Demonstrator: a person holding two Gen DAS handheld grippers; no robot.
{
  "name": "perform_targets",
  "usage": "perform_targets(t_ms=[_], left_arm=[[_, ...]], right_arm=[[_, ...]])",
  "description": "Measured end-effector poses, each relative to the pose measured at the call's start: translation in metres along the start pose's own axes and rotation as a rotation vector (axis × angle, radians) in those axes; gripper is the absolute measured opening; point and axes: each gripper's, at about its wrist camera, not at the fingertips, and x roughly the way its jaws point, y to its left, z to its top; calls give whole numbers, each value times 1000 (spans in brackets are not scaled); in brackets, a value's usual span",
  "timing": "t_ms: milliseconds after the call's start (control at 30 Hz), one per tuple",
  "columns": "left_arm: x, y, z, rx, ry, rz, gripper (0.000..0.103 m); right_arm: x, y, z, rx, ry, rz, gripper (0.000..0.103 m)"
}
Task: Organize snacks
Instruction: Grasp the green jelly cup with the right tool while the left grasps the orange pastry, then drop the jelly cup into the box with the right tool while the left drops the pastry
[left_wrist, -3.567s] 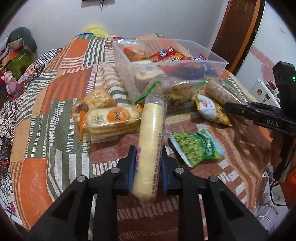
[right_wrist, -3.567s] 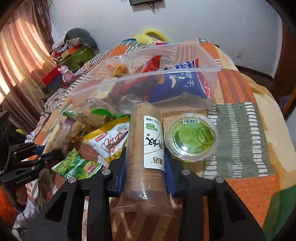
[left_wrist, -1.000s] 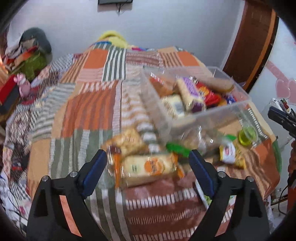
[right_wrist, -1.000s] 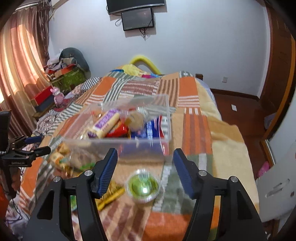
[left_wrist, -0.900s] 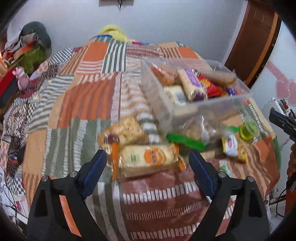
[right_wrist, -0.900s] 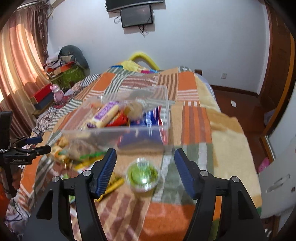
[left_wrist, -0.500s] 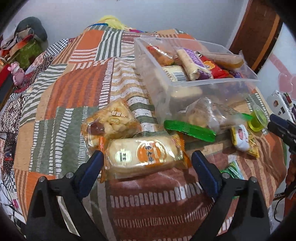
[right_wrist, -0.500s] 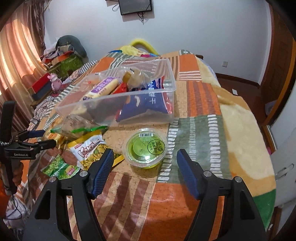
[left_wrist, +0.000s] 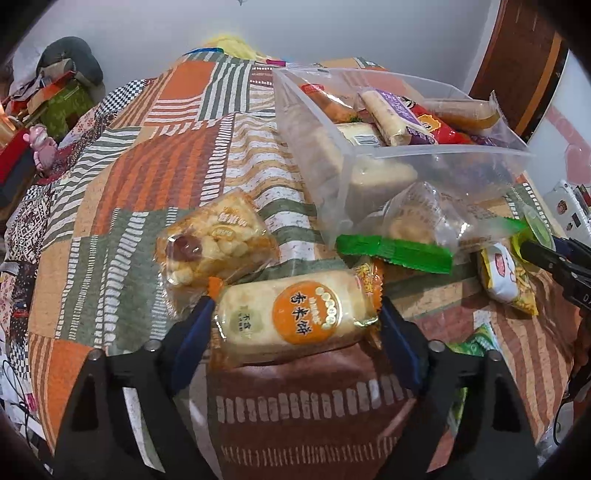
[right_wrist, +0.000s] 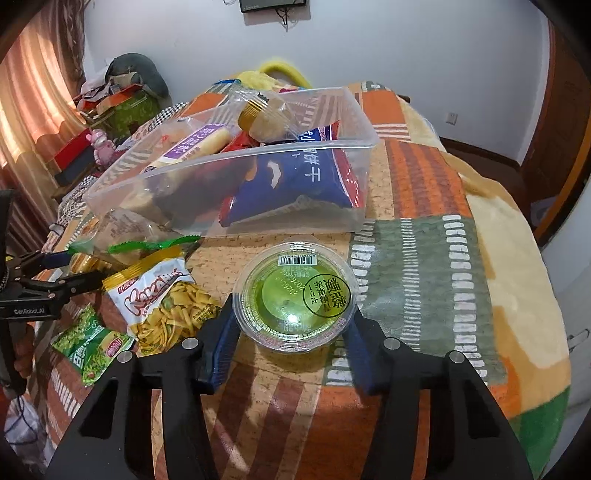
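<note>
A clear plastic bin (left_wrist: 347, 173) (right_wrist: 354, 122) holding several snack packs stands on the patchwork blanket. My left gripper (left_wrist: 293, 325) is open, its jaws on either side of a rice cracker pack with an orange label (left_wrist: 295, 317) lying on the blanket. My right gripper (right_wrist: 291, 325) is open, its jaws flanking a round green jelly cup (right_wrist: 295, 293) in front of the bin. The left gripper also shows in the right wrist view (right_wrist: 55, 273).
A puffed snack pack (left_wrist: 214, 236) lies left of the cracker pack. A clear bag with a green seal (left_wrist: 417, 225), a yellow chip bag (right_wrist: 166, 299) and a green pea bag (right_wrist: 92, 343) lie between the grippers. The bed edge drops off at the right (right_wrist: 546, 332).
Both grippers let go of their rolls, which now lie in the bin. Both came down and forward, open, to straddle the cracker pack and the jelly cup.
</note>
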Motion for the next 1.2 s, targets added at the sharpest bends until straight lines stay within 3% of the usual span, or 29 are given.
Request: perform_targets(t_ms=[333, 700, 900, 1200], left_arm=[[-45, 1, -6, 20, -94, 15, 78], [-88, -23, 42, 26, -228, -43, 78], [-82, -44, 73, 50, -253, -54, 79], [-40, -60, 117, 40, -200, -84, 79]], right_arm=[[-19, -1, -4, -8, -37, 5, 44], [-55, -2, 25, -9, -179, 9, 44], [-57, 3, 52, -32, -240, -19, 44], [-21, -4, 95, -3, -233, -27, 44]])
